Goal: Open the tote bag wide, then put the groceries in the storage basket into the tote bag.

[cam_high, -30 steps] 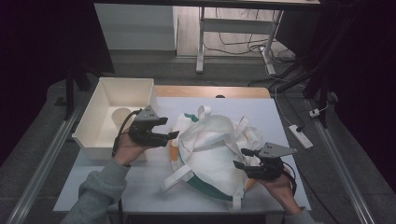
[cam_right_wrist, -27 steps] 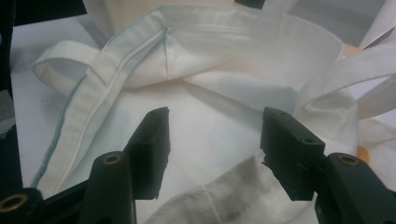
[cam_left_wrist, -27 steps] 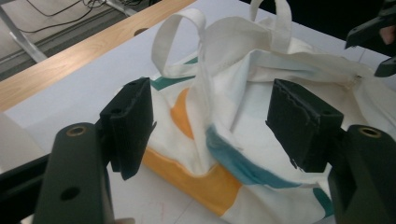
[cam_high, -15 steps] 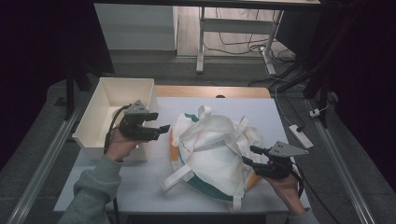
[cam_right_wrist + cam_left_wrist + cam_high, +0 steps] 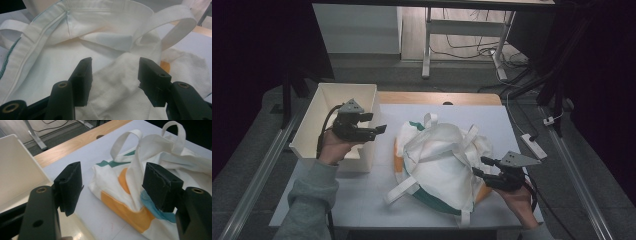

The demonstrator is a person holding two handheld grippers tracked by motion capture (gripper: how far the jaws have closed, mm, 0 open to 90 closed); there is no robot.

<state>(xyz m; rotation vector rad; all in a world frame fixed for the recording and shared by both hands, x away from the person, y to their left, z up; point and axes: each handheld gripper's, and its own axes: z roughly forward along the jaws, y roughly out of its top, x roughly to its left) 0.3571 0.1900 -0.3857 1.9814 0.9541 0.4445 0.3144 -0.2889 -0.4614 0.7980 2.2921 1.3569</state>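
The tote bag (image 5: pixel 439 165) lies crumpled mid-surface, its long axis running toward the right gripper (image 5: pixel 480 167), whose parted fingers sit at its cloth edge, gripping nothing. The left gripper (image 5: pixel 379 125), fingers apart, hovers farther off beside the white bin (image 5: pixel 312 125).

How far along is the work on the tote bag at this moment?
Early on, I'd say. Done: little shows as done; the bag lies crumpled on the table, straps loose, and the white bin looks empty. In hand: nothing gripped. The left gripper hovers open beside the bin, aimed at the bag; the right gripper is open over the cloth. Left: grasping and handling the bag, probably.
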